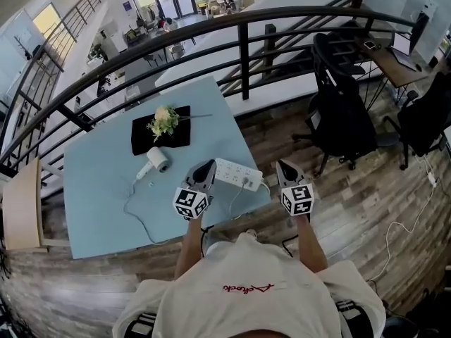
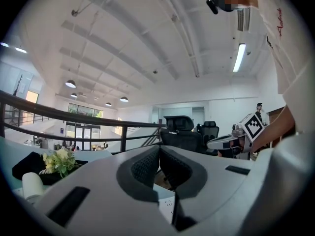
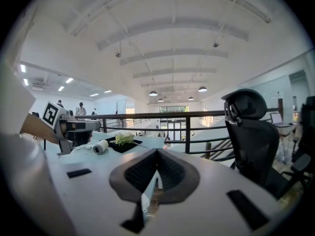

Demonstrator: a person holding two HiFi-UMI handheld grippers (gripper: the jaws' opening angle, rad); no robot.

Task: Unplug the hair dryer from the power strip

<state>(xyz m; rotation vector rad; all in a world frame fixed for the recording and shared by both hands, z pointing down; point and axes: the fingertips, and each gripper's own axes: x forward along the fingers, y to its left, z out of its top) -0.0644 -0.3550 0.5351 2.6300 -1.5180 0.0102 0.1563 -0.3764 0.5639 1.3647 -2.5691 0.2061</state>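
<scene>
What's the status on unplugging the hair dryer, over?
Left gripper shut, empty, at left end of power strip. Right gripper shut, empty, right of it. Hair dryer on table, apparently not unplugged yet. Nothing blocking.

The white plastic hair dryer lies on its side on the light-blue table, with the barrel toward 1 o'clock and the handle toward 7 o'clock. Its thin white cord loops across the table. The white rectangular power strip lies flat at the dryer's 3 o'clock, its long axis running from 10 to 4 o'clock. A plug is seated near its 4 o'clock end.
</scene>
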